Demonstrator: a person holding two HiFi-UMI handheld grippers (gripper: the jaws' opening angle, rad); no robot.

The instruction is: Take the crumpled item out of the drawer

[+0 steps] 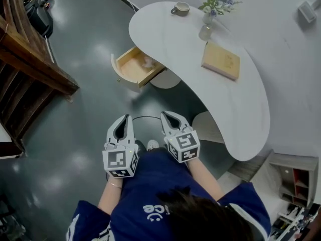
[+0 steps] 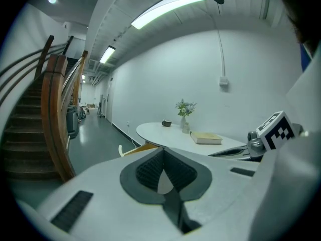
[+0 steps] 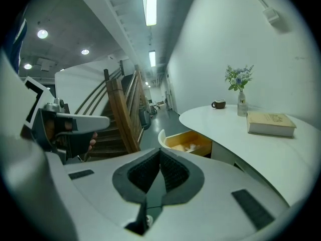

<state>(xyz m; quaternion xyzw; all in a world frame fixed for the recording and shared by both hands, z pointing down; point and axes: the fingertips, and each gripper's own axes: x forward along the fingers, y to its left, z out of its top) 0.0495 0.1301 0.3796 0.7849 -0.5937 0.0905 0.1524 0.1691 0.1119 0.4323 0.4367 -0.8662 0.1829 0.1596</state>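
Observation:
A wooden drawer point(image 1: 134, 67) stands pulled out from the left side of the curved white table point(image 1: 241, 109). A pale crumpled item point(image 1: 147, 61) lies inside it, also visible as a whitish lump point(image 3: 191, 146) in the right gripper view. My left gripper point(image 1: 123, 120) and right gripper point(image 1: 169, 117) hang side by side close to the person's body, well short of the drawer. Both are shut with nothing between their jaws. In the left gripper view only the drawer's front edge point(image 2: 131, 149) shows.
On the table stand a book point(image 1: 220, 60), a cup point(image 1: 180, 8) and a small vase of flowers point(image 1: 210, 9). A wooden staircase point(image 1: 25, 79) rises at the left. Grey floor lies between me and the drawer. A low shelf unit point(image 1: 293, 177) sits at the right.

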